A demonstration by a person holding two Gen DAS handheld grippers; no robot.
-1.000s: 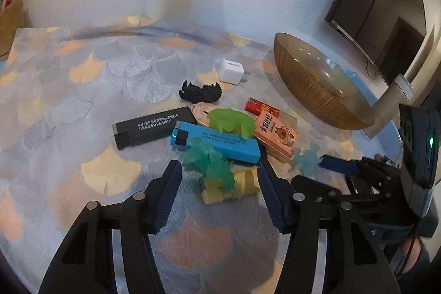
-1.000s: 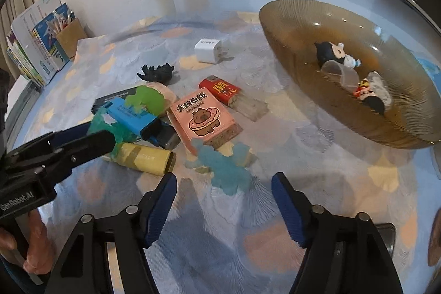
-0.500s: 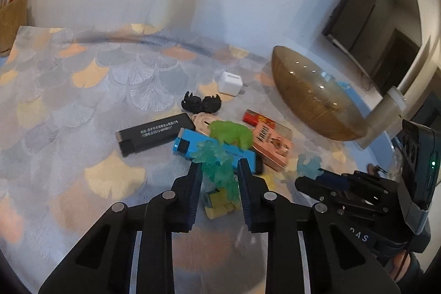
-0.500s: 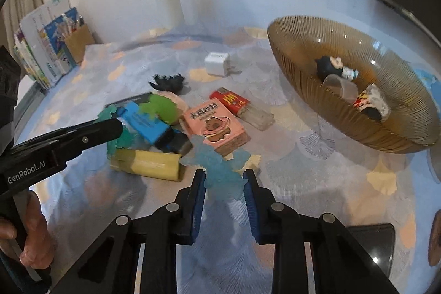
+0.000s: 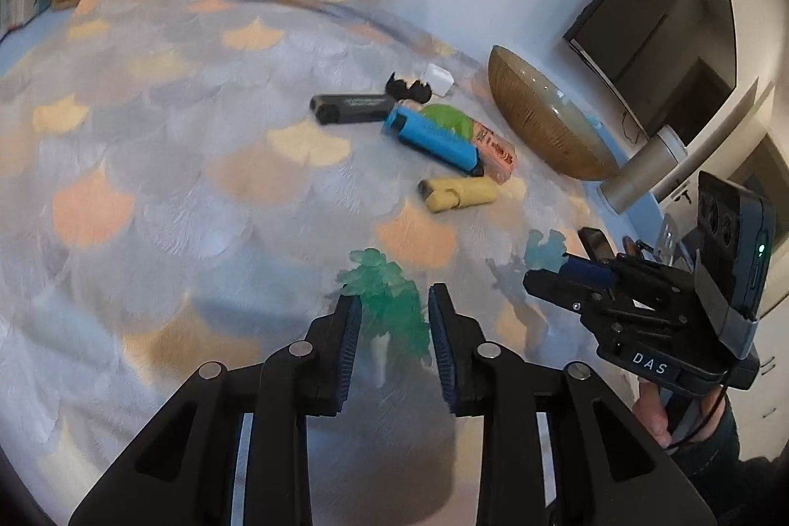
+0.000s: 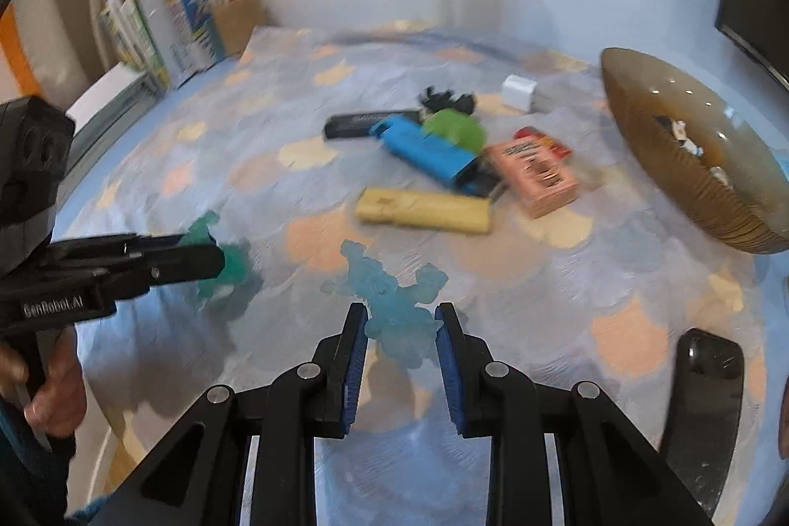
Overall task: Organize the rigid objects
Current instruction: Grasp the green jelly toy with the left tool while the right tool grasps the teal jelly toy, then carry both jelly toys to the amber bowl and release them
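Observation:
My left gripper [image 5: 393,304] is shut on a translucent green toy figure [image 5: 384,289] and holds it above the cloth; it also shows in the right wrist view [image 6: 224,260]. My right gripper [image 6: 400,324] is shut on a translucent light-blue toy figure [image 6: 394,299], seen at the right in the left wrist view [image 5: 542,247]. Both are lifted away from the pile: a blue lighter [image 6: 426,149], yellow lighter [image 6: 424,210], black lighter [image 6: 367,122], pink card box [image 6: 540,173] and lime-green figure [image 6: 456,126].
A brown ribbed bowl [image 6: 665,161] holding small toys stands at the right. A white charger cube [image 6: 518,92] and a black toy [image 6: 446,99] lie behind the pile. Books and a cardboard box [image 6: 236,20] stand at the far left. A black object [image 6: 705,383] lies near right.
Both grippers closed on their figures, the left on the green one and the right on the blue one, then lifted and drew them back from the pile.

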